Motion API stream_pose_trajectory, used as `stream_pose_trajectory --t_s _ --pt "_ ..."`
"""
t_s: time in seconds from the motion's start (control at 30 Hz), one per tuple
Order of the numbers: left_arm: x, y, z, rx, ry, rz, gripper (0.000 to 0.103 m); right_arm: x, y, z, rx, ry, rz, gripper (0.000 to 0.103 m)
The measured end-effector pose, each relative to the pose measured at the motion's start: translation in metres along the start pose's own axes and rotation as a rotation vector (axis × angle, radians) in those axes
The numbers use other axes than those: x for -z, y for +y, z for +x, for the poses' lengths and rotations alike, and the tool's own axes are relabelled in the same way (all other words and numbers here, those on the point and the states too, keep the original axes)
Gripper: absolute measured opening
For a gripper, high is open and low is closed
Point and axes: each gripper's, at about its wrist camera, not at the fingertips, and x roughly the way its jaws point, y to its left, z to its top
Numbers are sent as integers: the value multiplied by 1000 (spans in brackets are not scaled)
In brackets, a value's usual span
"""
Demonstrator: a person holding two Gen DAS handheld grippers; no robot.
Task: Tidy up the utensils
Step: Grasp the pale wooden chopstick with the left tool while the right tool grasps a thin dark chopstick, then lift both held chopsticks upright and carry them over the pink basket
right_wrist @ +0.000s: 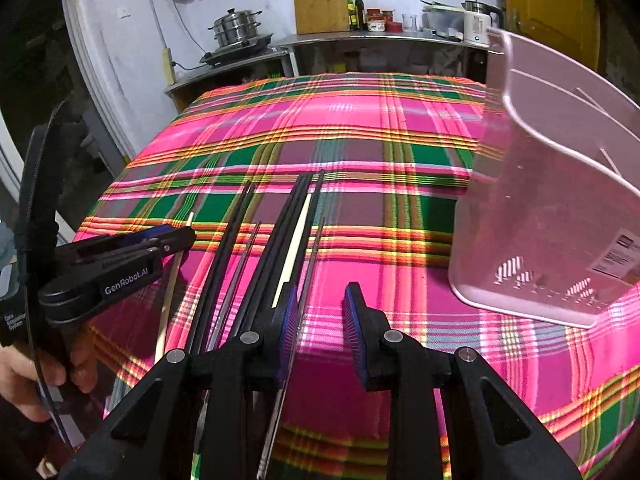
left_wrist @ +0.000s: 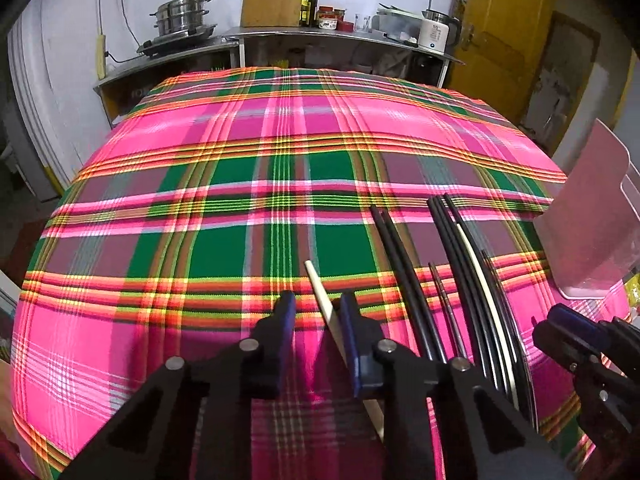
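Now, left gripper (left_wrist: 318,312): we hold it low over the cloth (left_wrist: 240,208), its jaws spread, with a pale chopstick (left_wrist: 320,286) lying on the cloth between them, close against the right pad; we cannot tell if it touches.
Right gripper (right_wrist: 322,306): we hold it with jaws spread and nothing between them; its left finger sits over the near ends of the sticks.
Black chopsticks (right_wrist: 292,216): they lie side by side on the cloth, running away from us, with a white one (right_wrist: 294,240) among them and thin metal ones (right_wrist: 240,256) alongside.
Holder (right_wrist: 560,208): a clear plastic utensil holder stands on the cloth to the right of the sticks, apart from them.
Counter (left_wrist: 320,34): behind the table we see pots, bottles and a kettle (left_wrist: 434,34).
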Motion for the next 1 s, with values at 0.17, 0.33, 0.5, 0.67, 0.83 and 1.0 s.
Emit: stream_pose_trajectory --t_s 0.17,0.33,0.5,0.67,0.83,1.0 --pt "-6 2 3 12 4 1 18 -1 1 12 1 40 2 21" --pt "-11 6 6 34 13 -6 14 -5 3 19 20 58 -7 20" --pt "-15 4 8 27 23 34 10 -8 4 23 40 64 -10 10" --pt "-17 3 9 50 28 36 6 -10 2 22 30 68 -5 6" --pt "-19 2 -2 81 8 31 6 -9 3 12 16 53 -4 6" --pt "-27 1 -30 101 -34 47 6 -11 4 -7 2 17 -4 6"
